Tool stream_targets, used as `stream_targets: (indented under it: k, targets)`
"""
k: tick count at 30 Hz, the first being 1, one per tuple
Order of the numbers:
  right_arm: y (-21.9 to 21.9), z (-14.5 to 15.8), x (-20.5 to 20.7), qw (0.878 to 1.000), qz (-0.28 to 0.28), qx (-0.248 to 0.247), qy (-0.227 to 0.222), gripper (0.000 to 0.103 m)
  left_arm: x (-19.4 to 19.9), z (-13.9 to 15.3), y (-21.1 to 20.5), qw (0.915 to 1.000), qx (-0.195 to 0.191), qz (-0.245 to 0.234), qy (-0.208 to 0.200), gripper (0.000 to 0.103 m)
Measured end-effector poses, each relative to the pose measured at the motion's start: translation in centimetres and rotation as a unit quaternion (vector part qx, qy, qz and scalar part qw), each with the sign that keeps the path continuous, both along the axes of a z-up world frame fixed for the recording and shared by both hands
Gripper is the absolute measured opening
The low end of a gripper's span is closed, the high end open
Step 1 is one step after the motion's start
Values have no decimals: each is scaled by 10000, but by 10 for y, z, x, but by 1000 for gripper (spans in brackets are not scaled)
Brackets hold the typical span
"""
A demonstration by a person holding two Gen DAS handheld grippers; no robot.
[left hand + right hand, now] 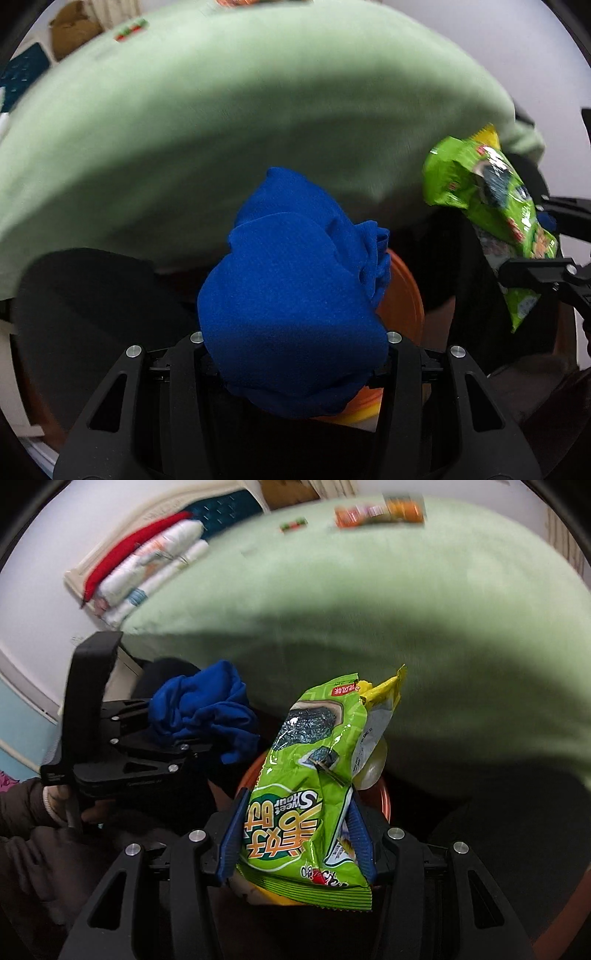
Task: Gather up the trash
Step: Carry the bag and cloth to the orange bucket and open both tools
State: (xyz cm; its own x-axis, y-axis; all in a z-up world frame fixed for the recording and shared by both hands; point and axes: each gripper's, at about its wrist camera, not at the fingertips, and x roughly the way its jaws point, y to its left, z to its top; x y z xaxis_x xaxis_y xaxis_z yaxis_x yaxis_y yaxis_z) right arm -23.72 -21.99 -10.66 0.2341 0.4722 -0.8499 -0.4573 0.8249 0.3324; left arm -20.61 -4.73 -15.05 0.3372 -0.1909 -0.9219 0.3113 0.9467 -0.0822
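My left gripper [295,354] is shut on a crumpled blue cloth [295,295] that hides its fingertips; it also shows in the right wrist view [177,738] with the cloth [207,709]. My right gripper [299,834] is shut on a green snack bag [310,786] with a yellow wrapper behind it; the bag also shows in the left wrist view [491,214]. Both grippers hang over an orange bin [402,295], whose rim also shows below the bag [384,797].
A pale green bed [369,602] fills the background, with an orange wrapper [380,511] and a small red-green wrapper [293,524] lying on its far part. Folded bedding [147,565] is stacked at the bed's left end. A dark bag lines the bin.
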Motion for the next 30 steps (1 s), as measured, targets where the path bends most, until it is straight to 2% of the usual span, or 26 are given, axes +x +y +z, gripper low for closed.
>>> stream_targets:
  k: [6,11,26,27,28,29,30]
  targets:
    - [8,-34,7,9988,58,-322,374,50,10,-33,-10,9985,96,-202,498,47]
    - [15,-60,14,9956,94,-555,743,50,19,-49,-16,9966,327,-299,695,47]
    - [39,-92,34,9873,280,-642,1424,50,50,-89,-24,9882,463,-331,1419,48]
    - [40,-94,35,9868,321,-631,1455,53,50,-91,-24,9879,480,-346,1433,49]
    - [42,-97,37,9857,378,-653,1509,55,56,-92,-23,9876,564,-353,1424,57]
    - [42,-99,38,9847,404,-682,1554,68,59,-93,-24,9871,732,-336,1382,77]
    - [43,-102,39,9838,410,-728,1586,79,60,-92,-27,9868,843,-310,1347,84]
